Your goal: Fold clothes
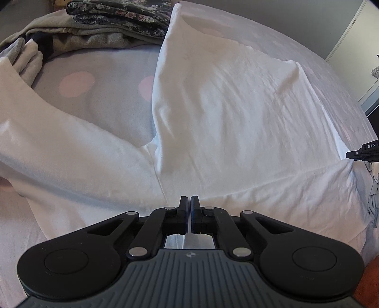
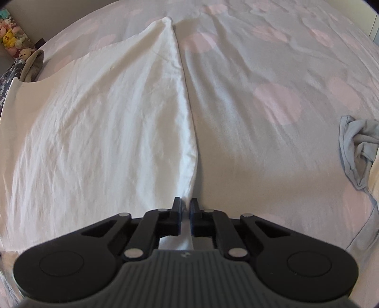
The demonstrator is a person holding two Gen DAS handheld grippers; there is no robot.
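- A bed sheet (image 2: 272,99), pale grey with pink dots, carries everything.
- A white shirt (image 1: 225,99) lies spread on the sheet, 1 sleeve (image 1: 47,128) stretched out to the shirt's left.
- Beyond the shirt sit folded garments: a beige one (image 1: 94,38) topped by a dark floral one (image 1: 118,14).
- A crumpled pale-blue cloth (image 2: 357,147) rests well right of the shirt.
- The left gripper (image 1: 191,201) is clenched on the shirt's near edge.
- The right gripper (image 2: 186,205) pinches the shirt's right corner.
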